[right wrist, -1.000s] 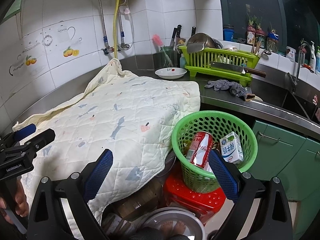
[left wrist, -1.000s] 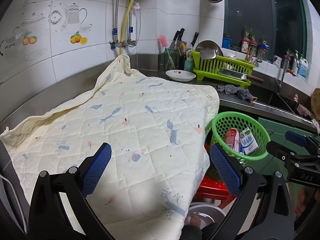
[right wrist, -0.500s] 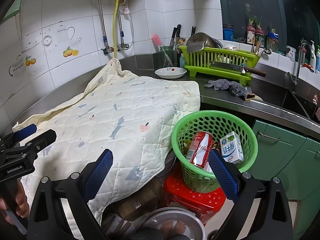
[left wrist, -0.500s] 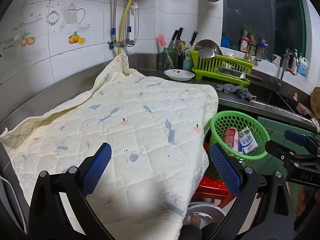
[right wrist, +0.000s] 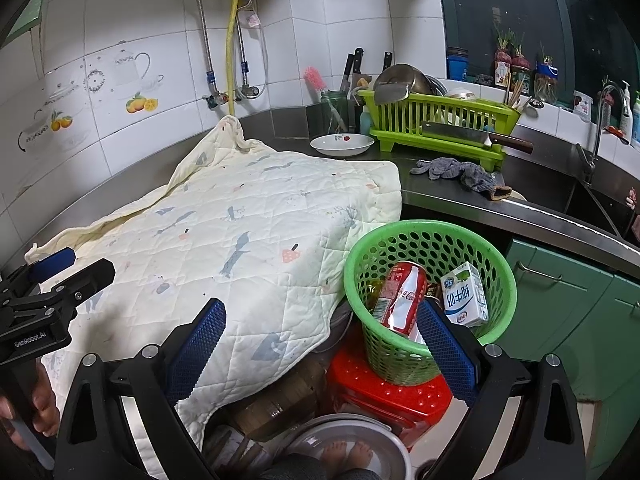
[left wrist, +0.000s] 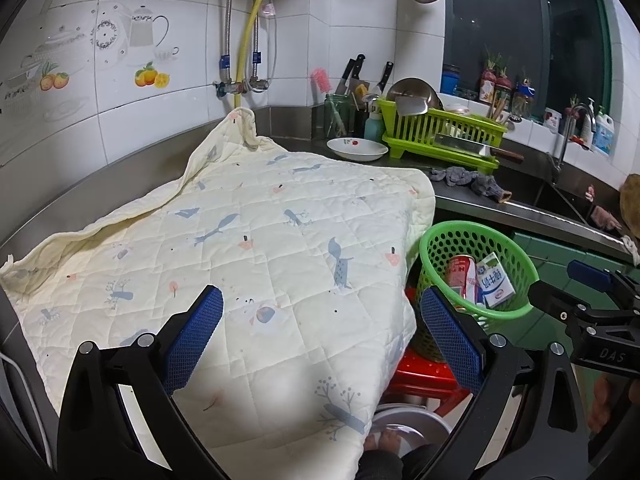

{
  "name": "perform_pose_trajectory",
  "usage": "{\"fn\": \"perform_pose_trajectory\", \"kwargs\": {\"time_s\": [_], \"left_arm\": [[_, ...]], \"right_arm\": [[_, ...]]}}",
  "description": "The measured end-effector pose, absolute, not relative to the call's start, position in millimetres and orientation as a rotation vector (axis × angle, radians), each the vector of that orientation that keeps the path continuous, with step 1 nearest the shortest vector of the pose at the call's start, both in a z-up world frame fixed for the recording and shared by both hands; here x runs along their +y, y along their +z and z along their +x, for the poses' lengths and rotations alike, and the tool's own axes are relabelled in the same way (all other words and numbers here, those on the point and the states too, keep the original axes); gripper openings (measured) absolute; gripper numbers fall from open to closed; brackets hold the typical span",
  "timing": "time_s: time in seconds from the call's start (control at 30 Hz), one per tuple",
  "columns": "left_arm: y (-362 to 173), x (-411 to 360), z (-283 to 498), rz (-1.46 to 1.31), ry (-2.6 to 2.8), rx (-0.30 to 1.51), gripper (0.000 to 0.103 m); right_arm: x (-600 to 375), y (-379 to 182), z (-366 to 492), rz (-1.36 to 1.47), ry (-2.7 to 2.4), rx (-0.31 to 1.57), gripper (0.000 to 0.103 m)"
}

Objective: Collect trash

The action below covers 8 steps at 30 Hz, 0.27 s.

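Observation:
A green mesh basket (right wrist: 432, 240) (left wrist: 476, 232) stands on a red stool (right wrist: 384, 396) beside the counter. Inside it lie a red soda can (right wrist: 402, 296) (left wrist: 460, 272) and a white milk carton (right wrist: 464, 296) (left wrist: 494, 280). My right gripper (right wrist: 320, 336) hovers open in front of the basket and the quilt edge, holding nothing. My left gripper (left wrist: 322, 328) is open above the cream quilted cloth (left wrist: 240, 248) (right wrist: 224, 232) that covers the counter. Each gripper shows at the edge of the other's view.
A white dish (right wrist: 342, 144), a green dish rack (right wrist: 440, 120) with a cleaver (right wrist: 472, 136), a grey rag (right wrist: 460, 170) and a sink with tap (right wrist: 600, 120) line the steel counter. Metal bowls (right wrist: 352, 448) and bare toes sit on the floor below.
Almost nothing moved. The left wrist view drifted slightly, so the basket sits a little lower and smaller in it. Both grippers stayed open.

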State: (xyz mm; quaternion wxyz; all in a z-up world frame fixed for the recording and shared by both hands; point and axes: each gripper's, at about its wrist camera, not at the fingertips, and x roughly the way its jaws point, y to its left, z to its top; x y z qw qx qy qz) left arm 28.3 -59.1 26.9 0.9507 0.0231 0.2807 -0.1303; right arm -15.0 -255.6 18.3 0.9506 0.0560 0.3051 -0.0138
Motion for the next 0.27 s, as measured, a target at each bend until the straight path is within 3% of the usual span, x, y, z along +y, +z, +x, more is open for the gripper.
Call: {"fn": "perform_pose_trajectory", "kwargs": {"time_s": [0.27], "left_arm": [[24.7,-58.3,28.7,0.039,-0.255,0.577,0.098]], "right_arm": [[-255.5,17.6,-15.1,0.117,-0.028,0.623,0.093]]}}
